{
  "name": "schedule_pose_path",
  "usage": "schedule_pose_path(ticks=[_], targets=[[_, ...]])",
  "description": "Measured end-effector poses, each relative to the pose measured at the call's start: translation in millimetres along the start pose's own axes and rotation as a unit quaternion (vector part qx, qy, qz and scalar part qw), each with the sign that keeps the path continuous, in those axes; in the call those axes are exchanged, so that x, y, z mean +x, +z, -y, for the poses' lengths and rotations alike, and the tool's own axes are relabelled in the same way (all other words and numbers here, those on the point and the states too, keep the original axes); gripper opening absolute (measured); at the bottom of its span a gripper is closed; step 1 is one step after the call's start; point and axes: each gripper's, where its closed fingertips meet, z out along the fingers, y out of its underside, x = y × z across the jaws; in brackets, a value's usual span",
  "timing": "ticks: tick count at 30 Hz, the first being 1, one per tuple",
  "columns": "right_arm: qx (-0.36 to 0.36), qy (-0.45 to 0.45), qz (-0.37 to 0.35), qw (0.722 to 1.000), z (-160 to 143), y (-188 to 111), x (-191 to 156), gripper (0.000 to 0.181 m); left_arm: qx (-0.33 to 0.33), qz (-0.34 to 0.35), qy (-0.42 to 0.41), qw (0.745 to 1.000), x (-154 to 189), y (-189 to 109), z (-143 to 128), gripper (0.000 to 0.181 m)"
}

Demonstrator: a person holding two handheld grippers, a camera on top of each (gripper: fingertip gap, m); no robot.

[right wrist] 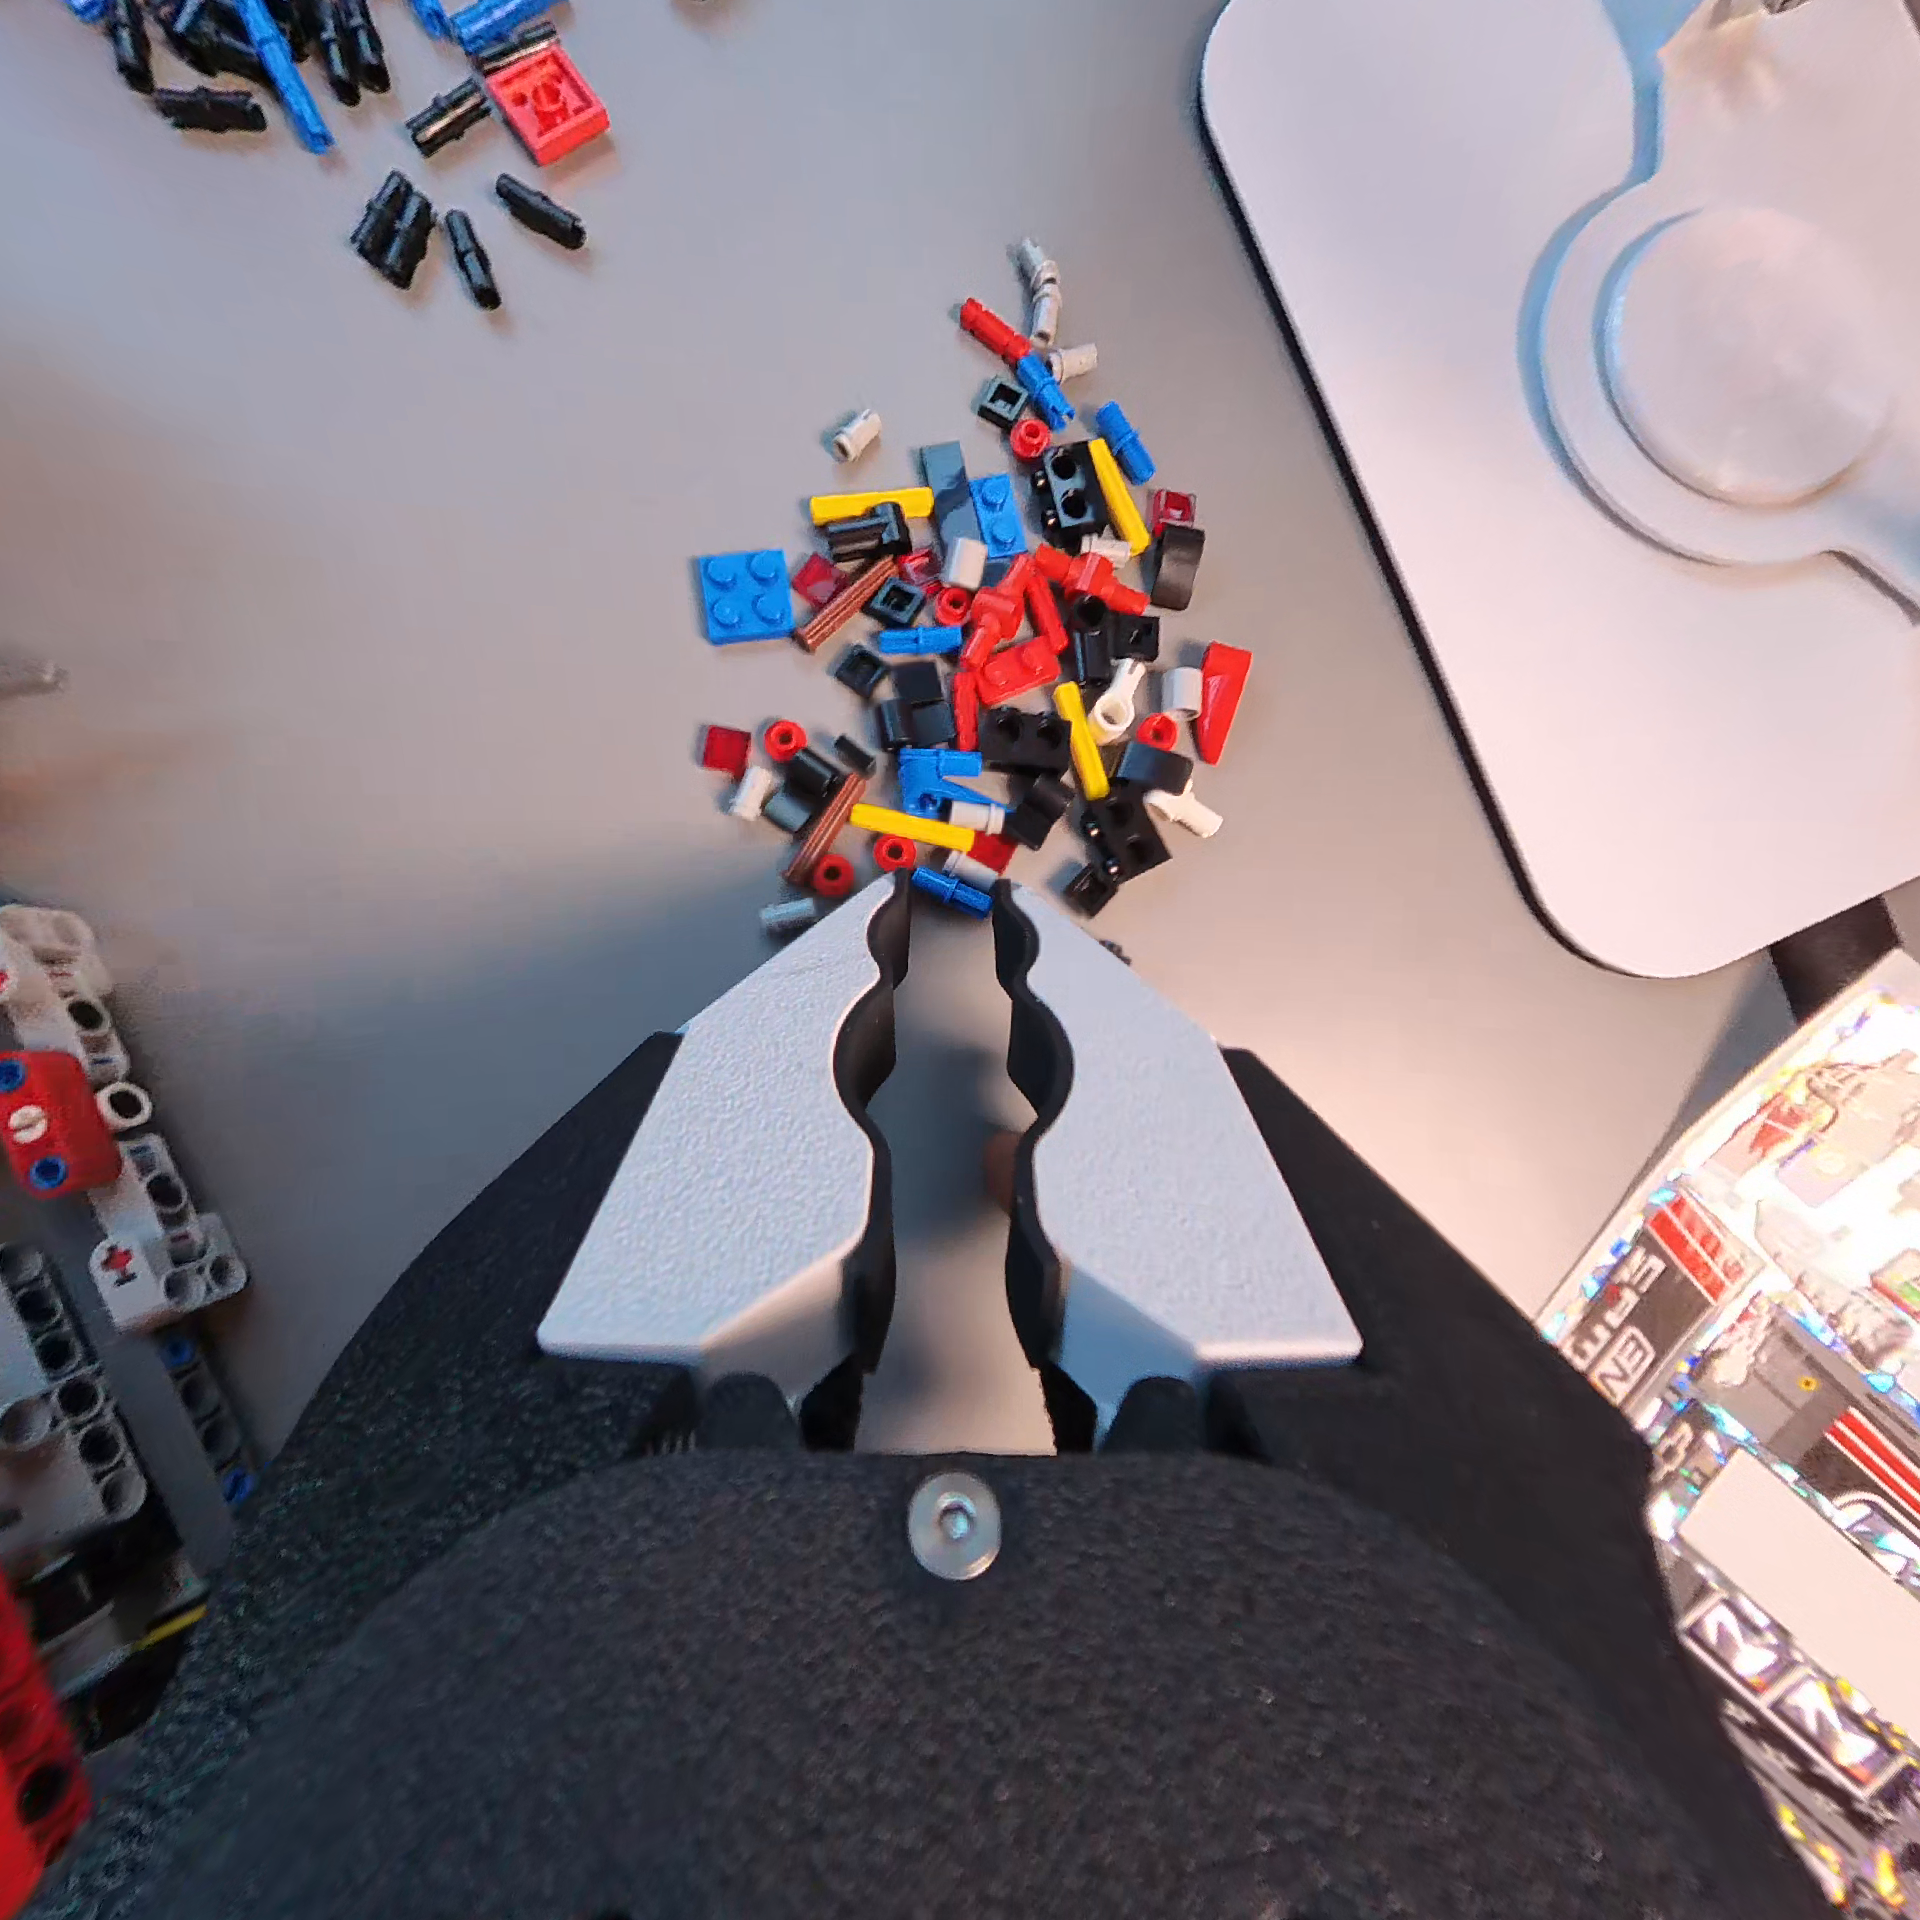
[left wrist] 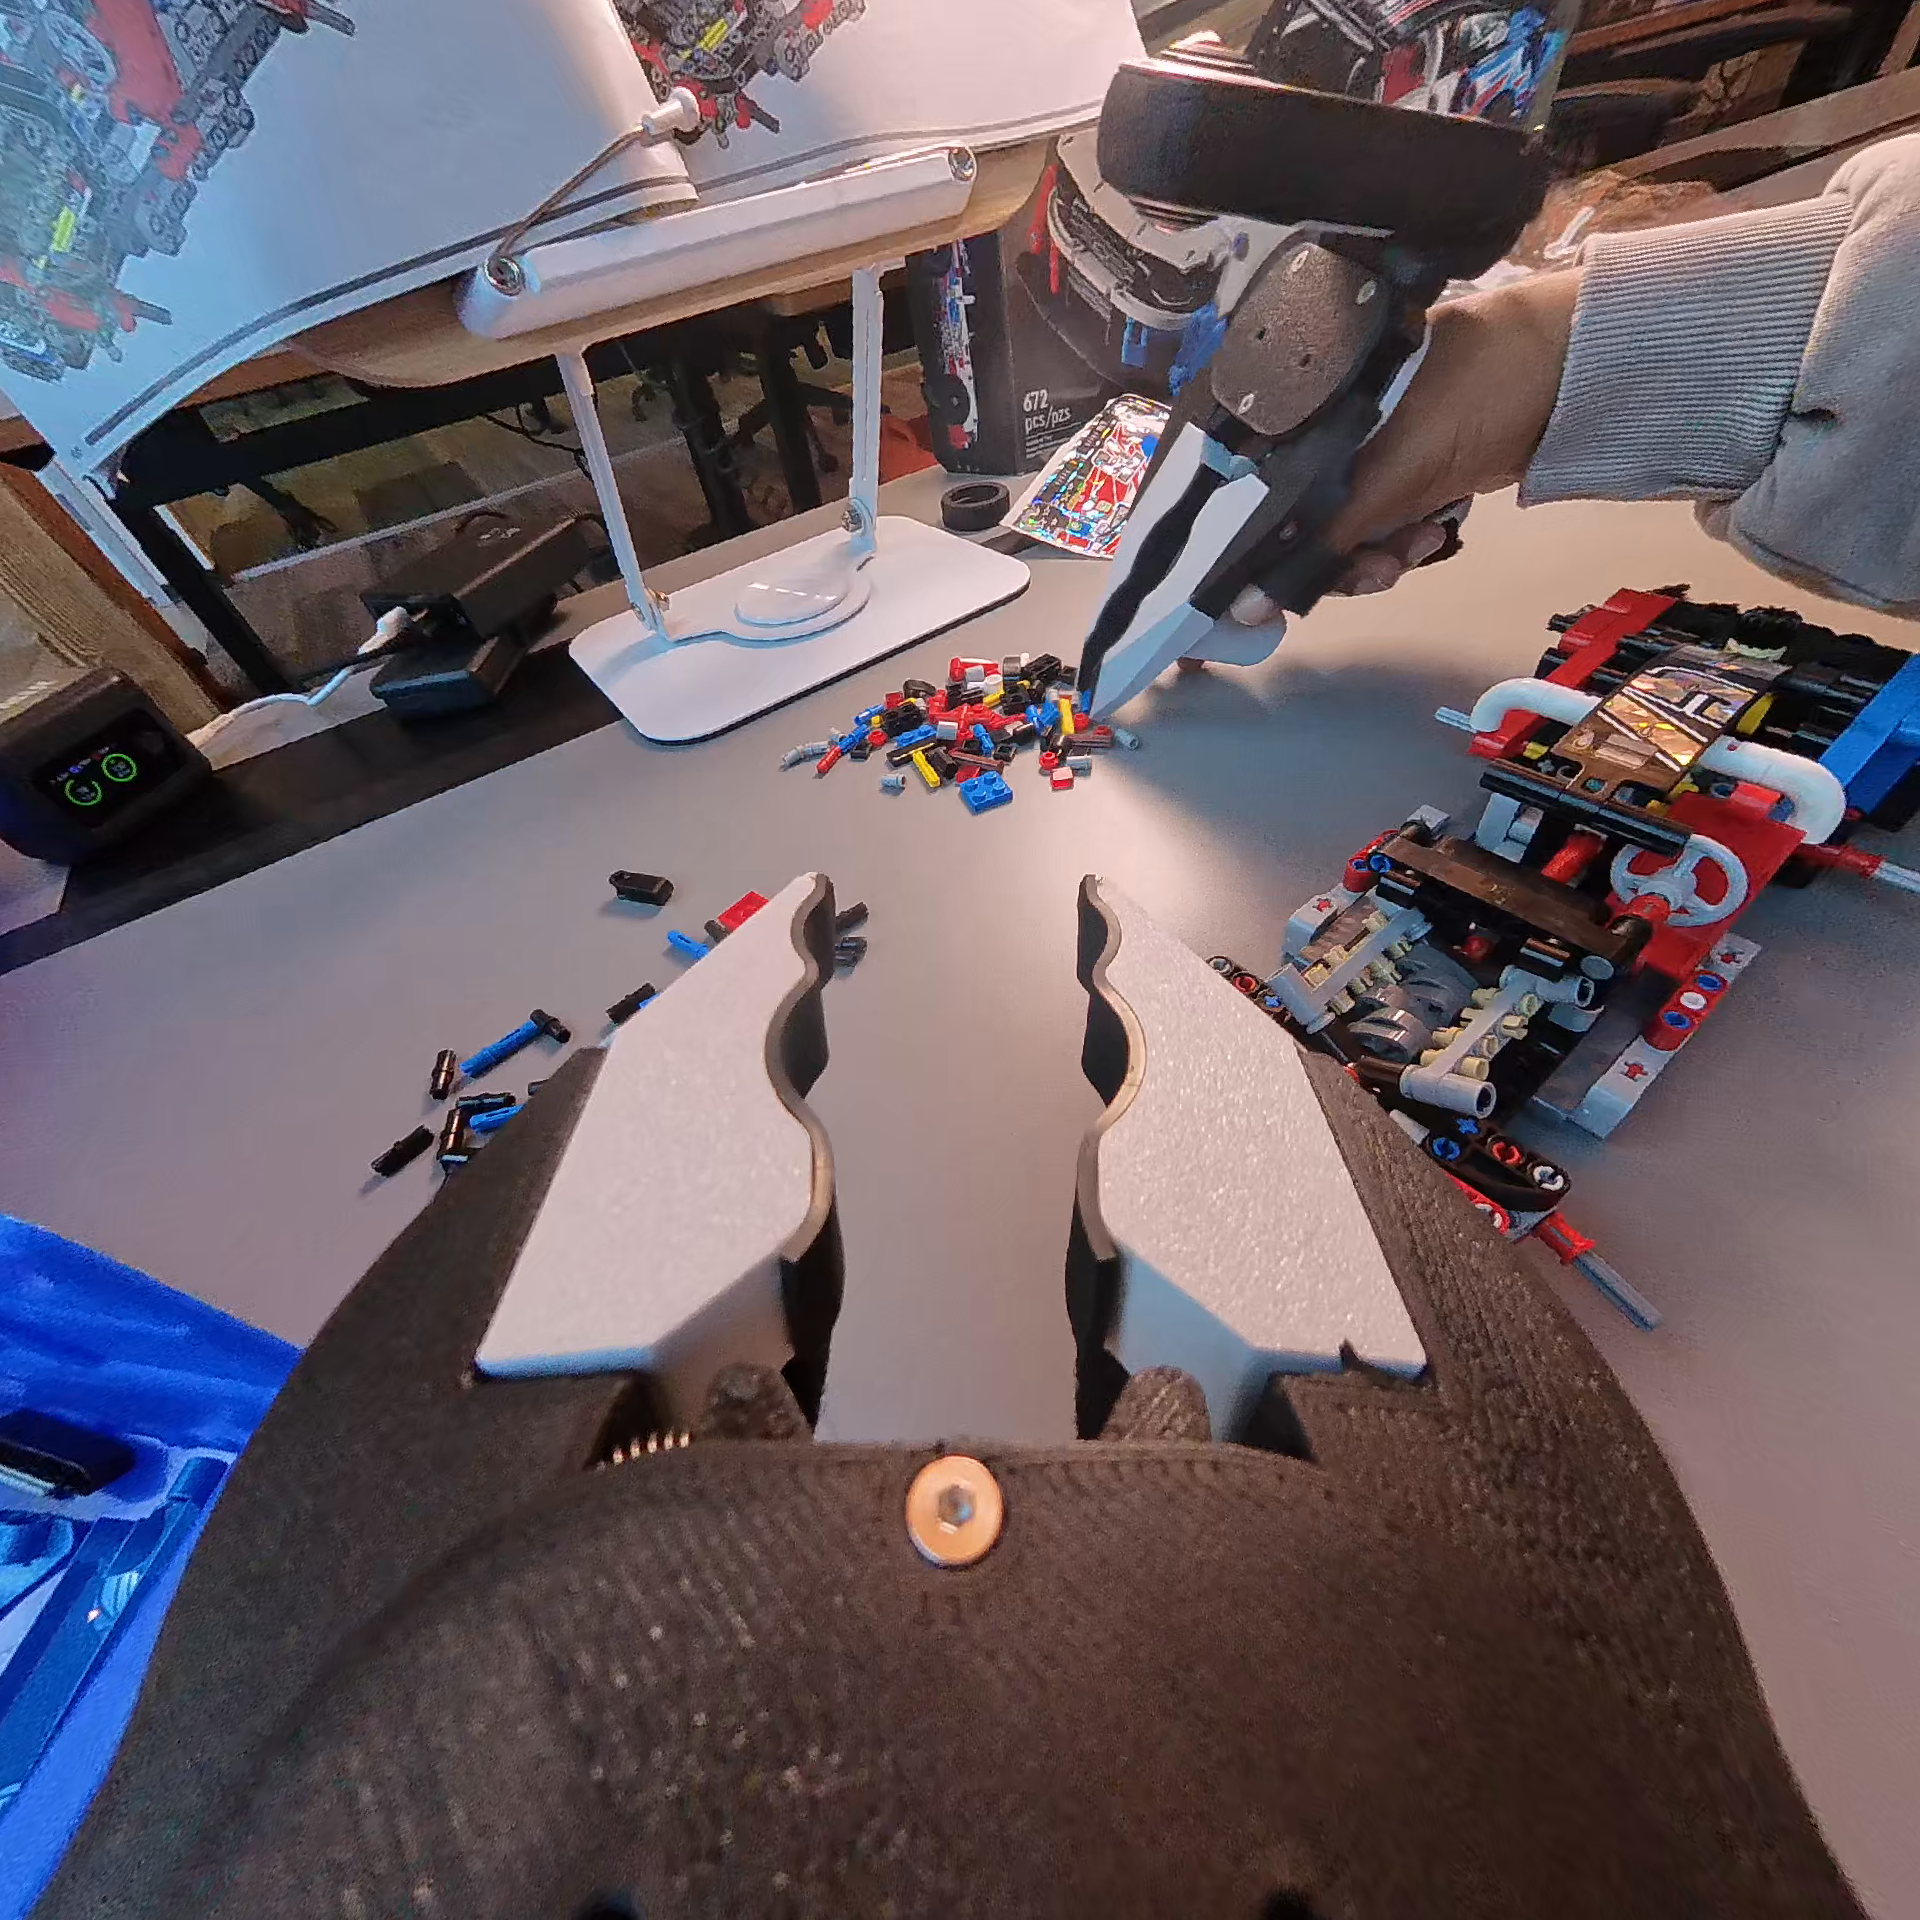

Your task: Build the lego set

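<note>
My left gripper (left wrist: 954, 894) is open and empty, low over bare grey table (left wrist: 987, 1039). A pile of small red, blue, black and yellow lego pieces (left wrist: 977, 727) lies ahead of it. The partly built red, black and blue car (left wrist: 1558, 935) sits to its right. My right gripper (left wrist: 1091, 707), held by a hand, points down at the pile's right edge. In the right wrist view the right gripper (right wrist: 948, 894) has a narrow gap between its jaws. Its tips stand on either side of a small blue pin (right wrist: 951, 888) at the near edge of the pile (right wrist: 1018, 644).
Loose black and blue pins (left wrist: 499, 1060) lie left of my left gripper and show in the right wrist view (right wrist: 416, 229). A white stand base (left wrist: 810, 613) holds the instruction booklet (left wrist: 364, 156) behind the pile. A shiny sticker sheet (right wrist: 1766, 1351), black tyre (left wrist: 975, 506), set box (left wrist: 1039, 343) and blue bin (left wrist: 83, 1455) surround the area.
</note>
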Motion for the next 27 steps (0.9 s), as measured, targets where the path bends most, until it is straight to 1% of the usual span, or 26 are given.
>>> schedule_pose_path(ticks=[3,6,8,10,12,14,17,19,22,24,27], targets=[[0.013,0.005,-0.008,1.0,8,-1,6,0.015,-0.001,0.002,-0.002,1.0,-1,0,0,0.045],[0.062,0.012,-0.024,0.998,24,-23,12,0.022,0.0,0.002,-0.004,1.0,-1,0,0,0.045],[0.109,0.018,-0.043,0.993,37,-47,16,0.027,0.0,0.001,-0.004,1.0,-1,0,0,0.045],[0.166,0.036,-0.06,0.984,49,-79,17,0.033,0.0,0.001,-0.003,1.0,-1,0,0,0.045],[0.232,0.057,-0.076,0.968,59,-115,15,0.038,0.003,0.0,-0.004,1.0,-1,-1,1,0.046],[0.286,0.079,-0.091,0.951,62,-150,7,0.044,0.006,-0.001,-0.006,1.0,-1,-1,2,0.047],[0.344,0.093,-0.117,0.927,53,-192,-15,0.046,0.017,-0.005,-0.005,1.0,0,-3,5,0.05],[0.368,0.112,-0.132,0.914,40,-209,-33,0.045,0.023,-0.007,-0.002,1.0,1,-4,8,0.053],[0.382,0.148,-0.139,0.902,13,-215,-64,0.045,0.025,-0.014,0.006,1.0,4,-4,8,0.058],[0.387,0.162,-0.141,0.897,-4,-210,-81,0.044,0.025,-0.018,0.01,0.999,6,-4,8,0.059],[0.399,0.157,-0.165,0.888,-24,-201,-90,0.045,0.033,-0.028,0.014,0.999,11,-3,11,0.058]])
